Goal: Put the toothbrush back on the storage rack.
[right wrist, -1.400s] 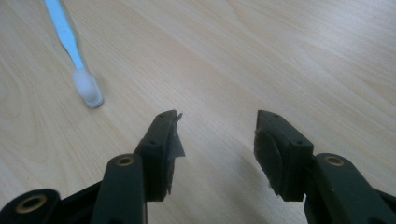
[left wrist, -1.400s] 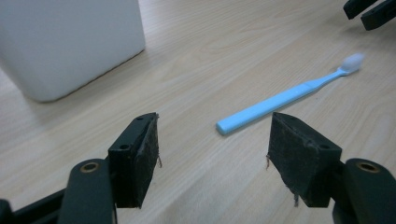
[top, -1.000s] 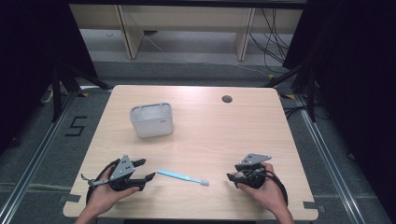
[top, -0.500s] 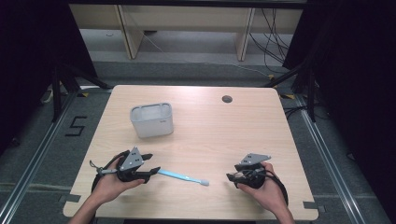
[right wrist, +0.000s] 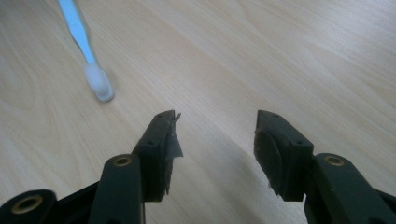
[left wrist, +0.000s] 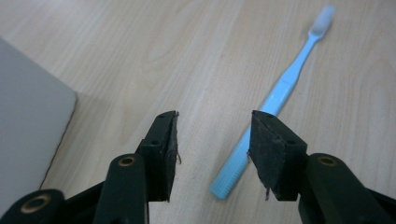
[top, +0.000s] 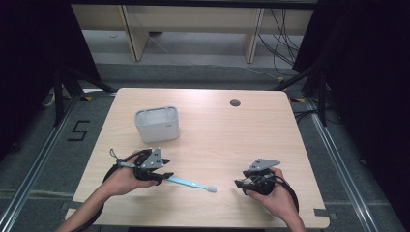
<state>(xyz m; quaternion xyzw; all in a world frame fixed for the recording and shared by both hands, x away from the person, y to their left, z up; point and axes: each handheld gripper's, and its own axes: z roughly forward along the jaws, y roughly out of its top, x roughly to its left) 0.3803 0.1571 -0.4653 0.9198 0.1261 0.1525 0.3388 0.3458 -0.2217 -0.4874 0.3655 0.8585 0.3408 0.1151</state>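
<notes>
We are looking at what seems to be a lab or recording bay. The light wooden table [top: 217,145] stands on grey carpet between metal floor rails [top: 338,159]; black curtains [top: 367,72] hang at 3 and 9 o'clock, cables [top: 280,38] trail at 1 o'clock, and a taped 5 [top: 79,130] marks the floor.
</notes>
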